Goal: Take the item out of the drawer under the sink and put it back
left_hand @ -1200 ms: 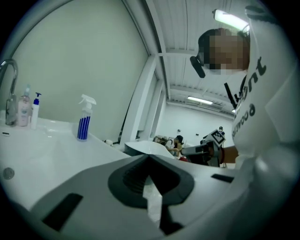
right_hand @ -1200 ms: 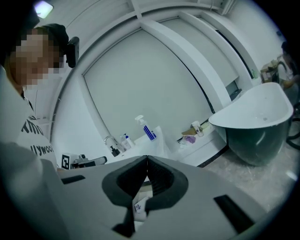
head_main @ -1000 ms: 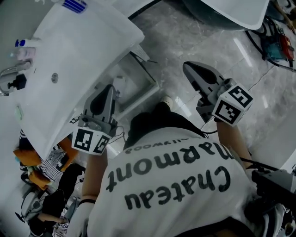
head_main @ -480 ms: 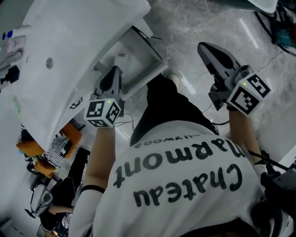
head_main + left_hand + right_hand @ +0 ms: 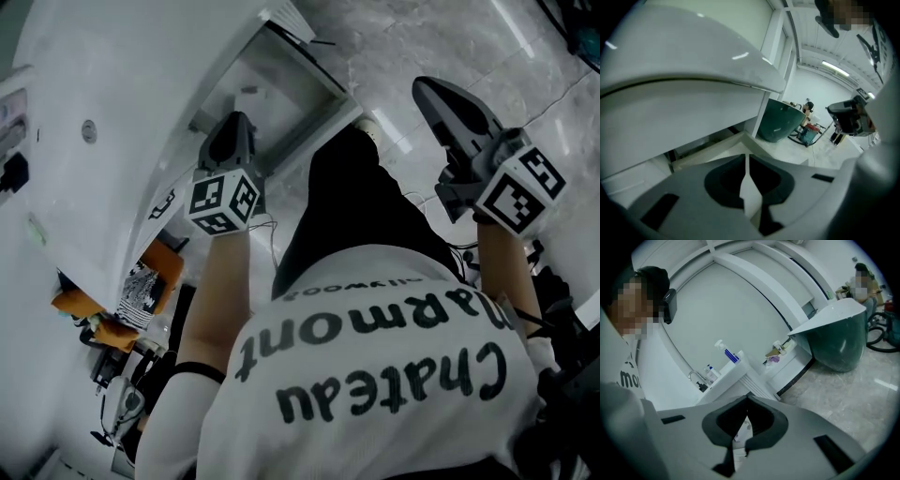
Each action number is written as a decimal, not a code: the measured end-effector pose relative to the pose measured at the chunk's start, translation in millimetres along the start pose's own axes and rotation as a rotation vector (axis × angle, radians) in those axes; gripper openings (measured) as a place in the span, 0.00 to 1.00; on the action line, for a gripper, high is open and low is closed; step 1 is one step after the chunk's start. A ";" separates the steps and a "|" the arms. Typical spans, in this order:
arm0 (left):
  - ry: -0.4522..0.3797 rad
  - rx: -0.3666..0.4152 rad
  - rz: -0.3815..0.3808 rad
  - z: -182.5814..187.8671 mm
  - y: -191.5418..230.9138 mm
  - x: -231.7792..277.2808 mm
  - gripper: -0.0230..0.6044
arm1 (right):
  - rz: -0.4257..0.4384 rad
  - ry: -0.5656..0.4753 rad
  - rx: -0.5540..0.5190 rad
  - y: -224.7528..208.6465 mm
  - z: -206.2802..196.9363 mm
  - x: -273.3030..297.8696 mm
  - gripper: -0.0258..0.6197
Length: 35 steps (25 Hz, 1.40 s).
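The white drawer (image 5: 309, 70) stands pulled out under the white sink (image 5: 112, 122); its inside looks pale and I cannot make out what is in it. My left gripper (image 5: 238, 118) is shut and empty, its tip over the drawer's near left part, just below the sink's edge. In the left gripper view the shut left gripper (image 5: 746, 157) points at the drawer's rim (image 5: 717, 149) under the basin's underside (image 5: 684, 70). My right gripper (image 5: 420, 86) hangs shut and empty over the marble floor, right of the drawer. The right gripper view shows the shut right gripper (image 5: 747, 399) facing the sink's side (image 5: 736, 376).
The person's black-trousered knee (image 5: 347, 197) sits between the two grippers. Clothes and clutter (image 5: 122, 300) lie on the floor left of the sink. A dark green tub (image 5: 839, 343) stands further off, with a person (image 5: 862, 282) behind it. A tap (image 5: 695, 377) and bottles (image 5: 725, 352) are on the sink.
Both grippers have come down. The left one dropped from beside the sink's edge to the open drawer's near part. The right one sank a little over the floor.
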<state>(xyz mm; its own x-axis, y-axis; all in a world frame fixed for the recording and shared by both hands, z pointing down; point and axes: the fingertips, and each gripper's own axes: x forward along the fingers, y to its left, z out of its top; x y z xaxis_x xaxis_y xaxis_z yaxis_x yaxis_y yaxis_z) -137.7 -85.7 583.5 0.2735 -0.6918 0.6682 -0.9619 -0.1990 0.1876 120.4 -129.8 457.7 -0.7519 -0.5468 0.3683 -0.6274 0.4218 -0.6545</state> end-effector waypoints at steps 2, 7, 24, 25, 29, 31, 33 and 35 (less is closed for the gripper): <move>0.042 0.005 0.010 -12.3 3.3 7.2 0.05 | -0.016 -0.008 0.023 -6.5 -3.6 1.0 0.06; 0.158 0.023 0.011 -43.3 6.9 22.3 0.28 | -0.035 -0.025 0.049 -15.1 -7.7 4.2 0.06; 0.505 0.164 0.046 -81.6 24.0 67.7 0.61 | -0.114 -0.059 0.109 -36.4 -6.7 5.8 0.06; 0.532 0.176 0.045 -86.1 23.5 68.5 0.61 | -0.115 -0.060 0.111 -37.1 -6.5 6.6 0.06; 0.580 0.182 0.063 -97.5 26.0 70.5 0.61 | -0.114 -0.062 0.118 -38.2 -6.6 8.5 0.06; 0.587 0.188 0.070 -98.8 28.3 72.4 0.62 | -0.115 -0.059 0.123 -40.1 -7.3 8.9 0.06; 0.607 0.181 0.074 -101.9 30.8 75.3 0.61 | -0.117 -0.057 0.128 -42.7 -7.7 9.1 0.06; 0.628 0.156 0.081 -104.8 33.6 79.1 0.61 | -0.117 -0.054 0.132 -44.9 -6.8 10.0 0.06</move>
<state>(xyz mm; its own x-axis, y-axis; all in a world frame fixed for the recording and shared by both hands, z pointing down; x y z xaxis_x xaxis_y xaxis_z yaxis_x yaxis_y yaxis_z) -148.7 -74.4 718.1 0.1013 -0.1812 0.9782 -0.9547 -0.2942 0.0444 139.7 -149.3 495.2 -0.6609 -0.6263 0.4136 -0.6756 0.2564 -0.6913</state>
